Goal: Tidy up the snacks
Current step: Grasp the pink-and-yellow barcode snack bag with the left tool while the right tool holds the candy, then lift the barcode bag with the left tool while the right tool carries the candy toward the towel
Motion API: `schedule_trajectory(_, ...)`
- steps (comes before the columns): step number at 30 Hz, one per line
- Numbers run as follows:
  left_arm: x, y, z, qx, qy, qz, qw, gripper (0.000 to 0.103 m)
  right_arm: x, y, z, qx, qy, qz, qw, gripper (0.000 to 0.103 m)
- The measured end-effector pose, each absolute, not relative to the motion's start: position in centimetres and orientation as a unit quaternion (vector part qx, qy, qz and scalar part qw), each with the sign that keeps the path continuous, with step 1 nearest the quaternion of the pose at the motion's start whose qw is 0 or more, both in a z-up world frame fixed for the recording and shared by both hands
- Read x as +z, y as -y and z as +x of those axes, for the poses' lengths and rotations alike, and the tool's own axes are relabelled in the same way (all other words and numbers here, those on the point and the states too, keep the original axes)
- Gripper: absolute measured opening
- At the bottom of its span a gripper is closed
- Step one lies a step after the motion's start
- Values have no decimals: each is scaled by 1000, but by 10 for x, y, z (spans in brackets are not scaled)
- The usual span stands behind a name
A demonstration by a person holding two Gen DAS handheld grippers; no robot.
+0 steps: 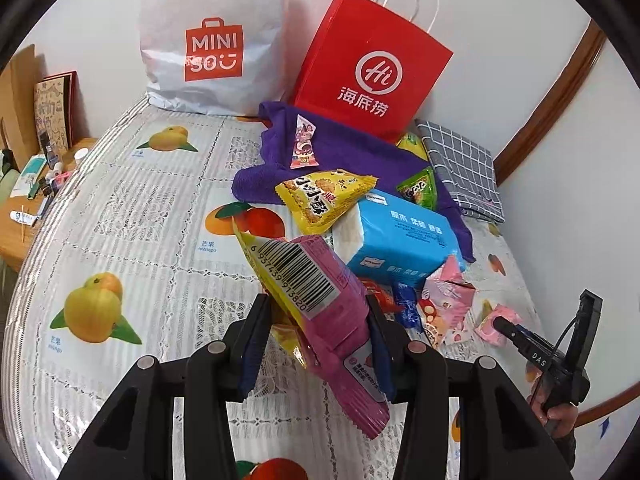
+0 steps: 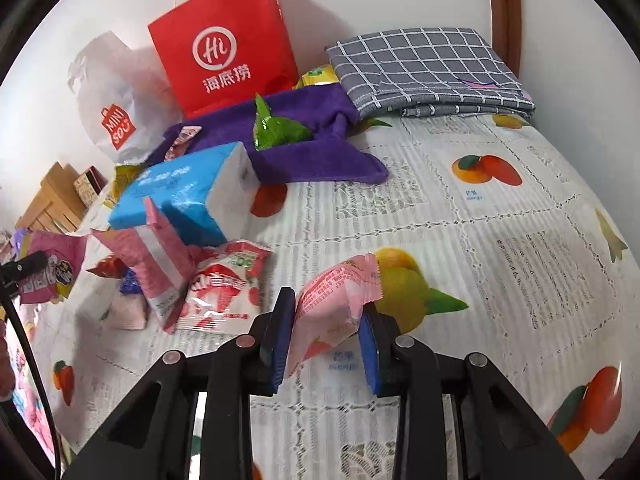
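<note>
My left gripper (image 1: 318,312) is shut on a pink and yellow snack packet with a barcode (image 1: 316,296), held above the table. My right gripper (image 2: 326,312) is shut on a small pink snack packet (image 2: 332,304), held just above the tablecloth. The right gripper also shows in the left wrist view (image 1: 548,356) at the right edge. Loose snacks lie in a pile: a yellow packet (image 1: 324,200), a green packet (image 2: 276,128), pink packets (image 2: 160,256), a red-and-white packet (image 2: 224,288). A blue tissue pack (image 1: 400,236) lies among them.
A red paper bag (image 1: 372,64) and a white MINISO bag (image 1: 212,40) stand at the back against the wall. A purple towel (image 2: 320,152) and a folded grey checked cloth (image 2: 428,68) lie on the fruit-print tablecloth (image 2: 480,220). A wooden side table (image 1: 24,220) holds small items.
</note>
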State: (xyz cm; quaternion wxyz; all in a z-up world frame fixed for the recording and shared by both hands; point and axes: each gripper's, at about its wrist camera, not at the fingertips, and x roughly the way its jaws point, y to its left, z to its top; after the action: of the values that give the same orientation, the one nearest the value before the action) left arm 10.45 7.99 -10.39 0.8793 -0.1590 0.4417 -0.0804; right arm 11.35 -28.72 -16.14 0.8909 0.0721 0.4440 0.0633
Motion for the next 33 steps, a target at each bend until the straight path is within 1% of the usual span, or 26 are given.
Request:
schedule_trajectory(15,-62,-66,97,-117,-409,-146,893,43,-84,270,99,55,-391,62,917,31)
schedule_trajectory(33,-36,-50,128,-151,-396,-128,897,43,-41,242,115,55,-359,44,931,31)
